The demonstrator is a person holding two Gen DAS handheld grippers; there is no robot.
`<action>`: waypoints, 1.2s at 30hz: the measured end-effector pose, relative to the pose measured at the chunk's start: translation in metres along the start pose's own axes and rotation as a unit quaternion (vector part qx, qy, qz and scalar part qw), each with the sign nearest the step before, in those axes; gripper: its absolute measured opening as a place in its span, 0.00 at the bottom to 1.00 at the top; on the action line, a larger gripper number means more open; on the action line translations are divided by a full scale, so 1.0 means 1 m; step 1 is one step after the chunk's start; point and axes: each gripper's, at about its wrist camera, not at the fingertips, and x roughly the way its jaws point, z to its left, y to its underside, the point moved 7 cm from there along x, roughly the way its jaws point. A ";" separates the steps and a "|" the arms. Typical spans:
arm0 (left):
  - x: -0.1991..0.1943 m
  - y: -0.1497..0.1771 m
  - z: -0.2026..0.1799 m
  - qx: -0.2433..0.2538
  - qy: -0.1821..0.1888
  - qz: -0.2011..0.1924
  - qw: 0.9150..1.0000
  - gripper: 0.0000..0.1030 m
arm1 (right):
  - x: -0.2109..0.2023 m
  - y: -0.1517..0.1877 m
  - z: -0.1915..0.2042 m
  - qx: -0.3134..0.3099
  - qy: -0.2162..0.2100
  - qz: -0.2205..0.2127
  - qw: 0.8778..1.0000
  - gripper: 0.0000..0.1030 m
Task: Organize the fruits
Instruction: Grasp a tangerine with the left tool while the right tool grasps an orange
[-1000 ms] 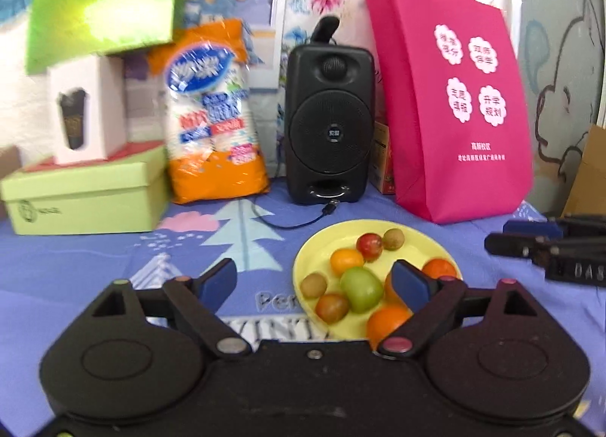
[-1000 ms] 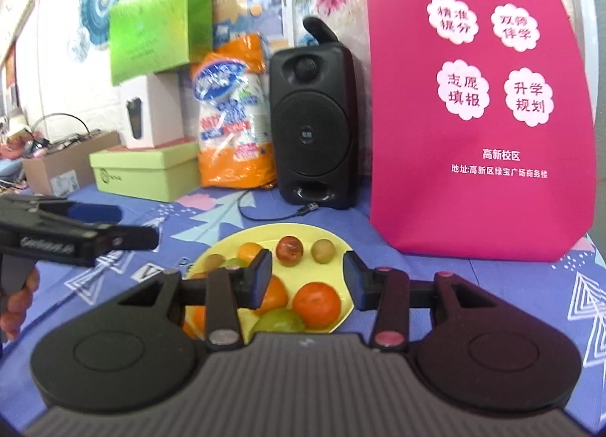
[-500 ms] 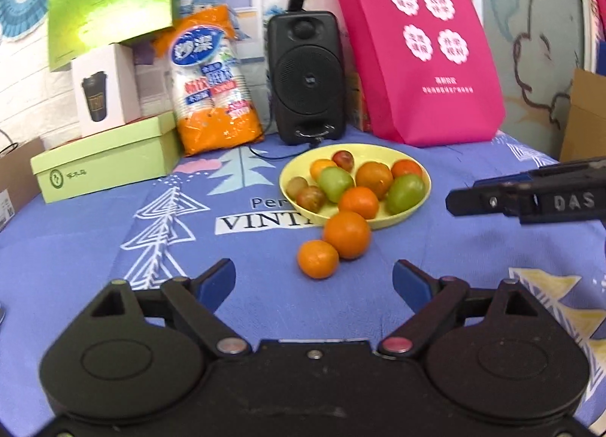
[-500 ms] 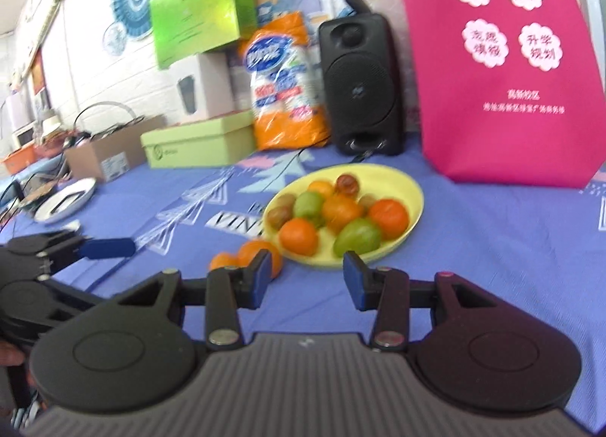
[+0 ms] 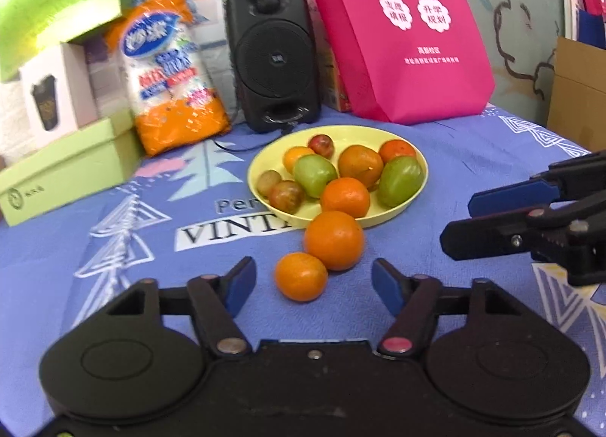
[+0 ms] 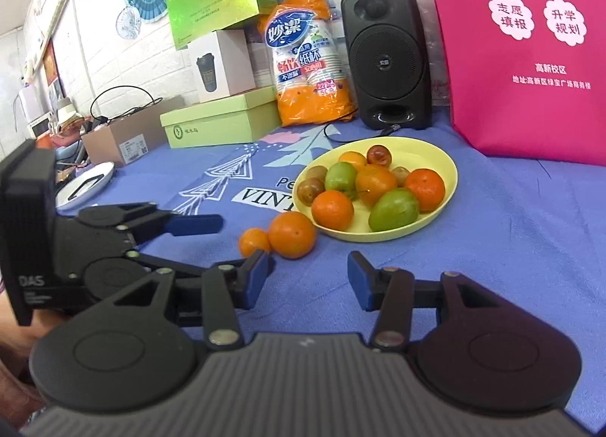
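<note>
Left gripper hovering, jaws spread, framing small orange lying on desk beside larger orange, just outside yellow plate. Right gripper idling, jaws spread, empty. Step: approaching stray orange. Next: lowering, closing, carrying to plate.

a: what's printed on the tall pink fabric tote bag?
b: four white flower shapes reading 精准提分, 双师伴学, 志愿填报, 升学规划, then 高新校区 and a smaller address line below that i can't fully make out.
a: and the orange plastic pack of paper cups?
b: 妙洁 on a blue oval, then 畅饮纸杯.
a: the blue patterned tablecloth?
b: "vint" in a white band, with "per" above it; the yellow plate covers the rest.
a: the black left tool?
b: "das" on its body.
</note>
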 end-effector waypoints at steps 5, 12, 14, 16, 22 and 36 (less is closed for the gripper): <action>0.014 0.001 0.005 -0.016 0.013 0.015 1.000 0.53 | 0.006 -0.001 -0.002 -0.002 0.000 0.006 1.000 0.45; 0.025 0.002 0.010 -0.029 0.022 0.021 0.999 0.53 | 0.015 -0.004 -0.003 -0.001 -0.002 0.011 1.000 0.45; 0.027 0.001 0.011 -0.032 0.027 0.023 0.999 0.50 | 0.019 -0.004 -0.001 -0.002 -0.004 0.014 1.000 0.45; 0.026 0.002 0.012 -0.029 0.030 0.023 0.999 0.47 | 0.023 -0.005 0.000 -0.003 -0.004 0.016 1.000 0.45; 0.019 0.005 0.017 -0.047 0.026 0.020 0.998 0.31 | 0.031 -0.007 0.006 -0.005 -0.005 0.019 1.000 0.45; -0.018 0.027 0.051 -0.099 -0.008 0.019 0.995 0.31 | 0.087 -0.015 0.034 -0.019 0.030 0.041 0.999 0.46</action>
